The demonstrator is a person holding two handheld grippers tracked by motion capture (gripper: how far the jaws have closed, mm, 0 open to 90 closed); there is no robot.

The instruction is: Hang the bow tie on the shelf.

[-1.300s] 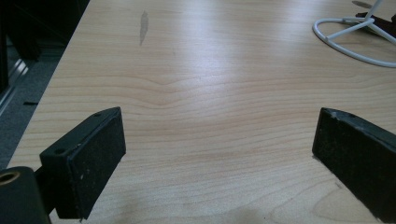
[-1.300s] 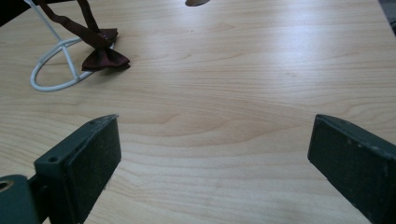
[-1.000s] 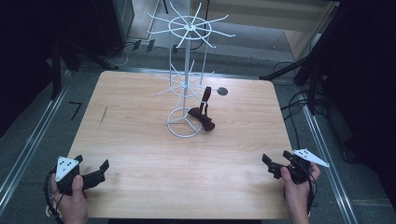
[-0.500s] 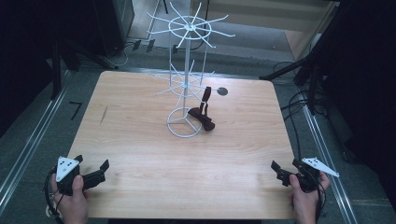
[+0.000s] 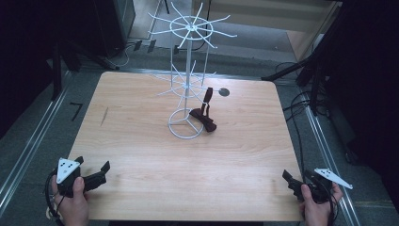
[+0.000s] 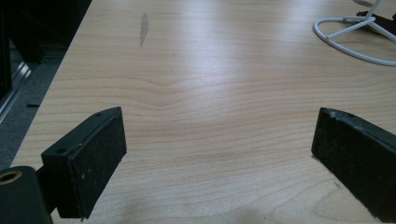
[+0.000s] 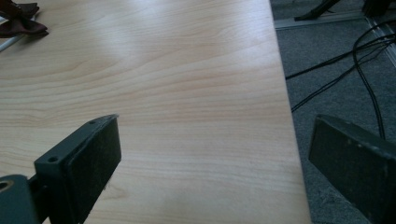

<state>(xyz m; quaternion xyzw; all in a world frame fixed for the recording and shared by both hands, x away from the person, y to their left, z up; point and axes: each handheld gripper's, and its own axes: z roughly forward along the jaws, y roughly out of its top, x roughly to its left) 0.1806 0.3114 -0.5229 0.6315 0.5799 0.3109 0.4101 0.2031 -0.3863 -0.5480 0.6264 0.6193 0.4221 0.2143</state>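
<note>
A white wire display rack (image 5: 189, 84) stands on its ring base (image 6: 355, 39) near the middle of the wooden table (image 5: 141, 141). A dark red bow tie (image 5: 203, 117) lies against that base, its strap rising toward a rack arm; its edge also appears at the top left of the right gripper view (image 7: 21, 23). My left gripper (image 5: 94, 172) rests at the table's near left corner, open and empty (image 6: 219, 149). My right gripper (image 5: 296, 181) sits at the near right corner, open and empty (image 7: 210, 158), one jaw over the table, the other past its edge.
A small dark round disc (image 5: 224, 92) lies on the table behind the rack. Black cables (image 7: 355, 60) run over the grey floor right of the table. Metal rails (image 5: 28, 150) flank the table's left side, and dark stands surround the back.
My right gripper has drawn back toward the near right corner and slightly outward. The left gripper, rack and bow tie have stayed put.
</note>
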